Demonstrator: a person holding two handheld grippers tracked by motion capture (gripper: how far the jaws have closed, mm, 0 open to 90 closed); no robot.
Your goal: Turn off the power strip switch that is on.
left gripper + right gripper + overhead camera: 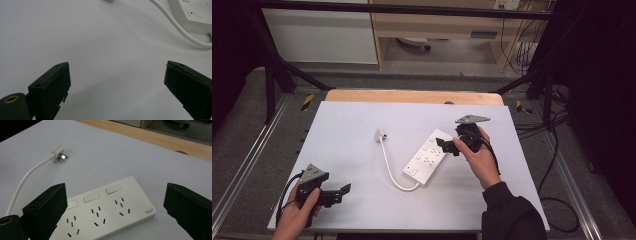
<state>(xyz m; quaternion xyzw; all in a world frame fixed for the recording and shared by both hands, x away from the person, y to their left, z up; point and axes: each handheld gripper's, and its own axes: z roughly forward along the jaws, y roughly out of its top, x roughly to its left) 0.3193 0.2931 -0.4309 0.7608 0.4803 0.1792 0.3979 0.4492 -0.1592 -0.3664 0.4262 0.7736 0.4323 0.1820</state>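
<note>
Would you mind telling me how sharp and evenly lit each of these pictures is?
High view: the table is evenly lit, the room's corners fall to black, and the power strip is crisp. Left gripper view: dim and soft, the cable and power strip corner blurred. Right gripper view: socket slots are fairly sharp, the plug slightly soft with a small glint on its prongs.

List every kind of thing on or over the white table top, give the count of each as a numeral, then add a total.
Power strip: 1
Cord on the strip: 1
Plug at the cord's end: 1
Handheld grippers, both with jaws open: 2, left gripper and right gripper
Total: 5
</note>
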